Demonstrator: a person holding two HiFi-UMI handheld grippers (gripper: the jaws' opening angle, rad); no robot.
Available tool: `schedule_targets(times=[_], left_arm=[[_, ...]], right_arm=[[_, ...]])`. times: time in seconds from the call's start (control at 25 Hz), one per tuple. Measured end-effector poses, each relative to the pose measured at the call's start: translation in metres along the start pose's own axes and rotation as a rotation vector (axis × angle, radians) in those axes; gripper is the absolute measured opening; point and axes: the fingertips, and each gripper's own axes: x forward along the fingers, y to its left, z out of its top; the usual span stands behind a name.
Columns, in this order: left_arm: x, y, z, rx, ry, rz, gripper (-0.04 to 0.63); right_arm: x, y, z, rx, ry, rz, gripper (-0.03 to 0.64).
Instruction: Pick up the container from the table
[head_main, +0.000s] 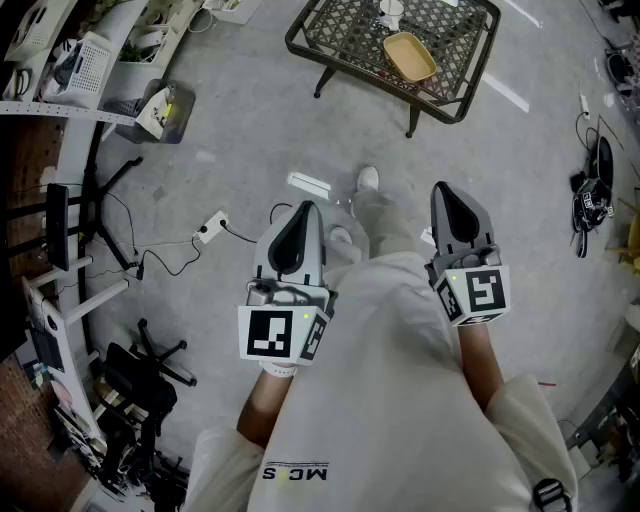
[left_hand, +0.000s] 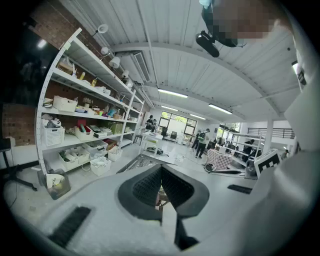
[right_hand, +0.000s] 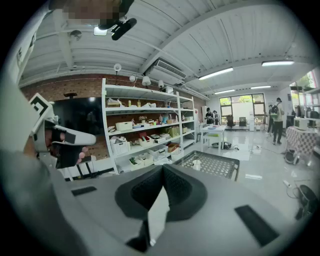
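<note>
- Head view: the container (head_main: 410, 56), tan and shallow, lay on the lattice top of the table (head_main: 340, 28), toward the table's right-hand side, with a white cup (head_main: 391, 10) on the table beyond it.
- Both tools were held in front of the person's torso, well short of the table and over the grey floor (head_main: 240, 130). The left gripper (head_main: 303, 215) and the right gripper (head_main: 446, 195) each pointed roughly toward the table, and neither was touching anything on it.
- A white power strip (head_main: 208, 229) lay on the floor, off the table's near left corner and well apart from it.
- Left gripper view: the two dark ribbed pads met at their tips, leaving only a thin slit lower down, and nothing was gripped between them.
- The table (left_hand: 136, 161) showed just past those tips. The container could not be made out from here. White shelving (left_hand: 85, 107) stood to the left of the table.
- Right gripper view: these jaws were likewise pressed together at the tips and held nothing.
- The table (right_hand: 215, 165) sat ahead, to the right of the closed tips, with the cup (right_hand: 196, 164) standing on it and the shelving (right_hand: 145, 132) to the table's left. The container was not discernible here.
</note>
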Motion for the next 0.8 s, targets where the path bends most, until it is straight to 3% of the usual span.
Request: schedule_targets(times=[0.28, 0.52, 0.8], left_arm=[[-0.019, -0.061, -0.011, 0.038, 0.014, -0.044, 0.025], [-0.003, -0.108, -0.003, 0.038, -0.007, -0.039, 0.025], [0.013, -0.146, -0.010, 0.022, -0.025, -0.030, 0.025]], right_arm=[[-0.060, 0.000, 0.004, 0.043, -0.011, 0.037, 0.017], [-0.084, -0.050, 0.027, 0.078, -0.090, 0.022, 0.017], [-0.104, -0.099, 0.017, 0.085, -0.122, -0.015, 0.018]])
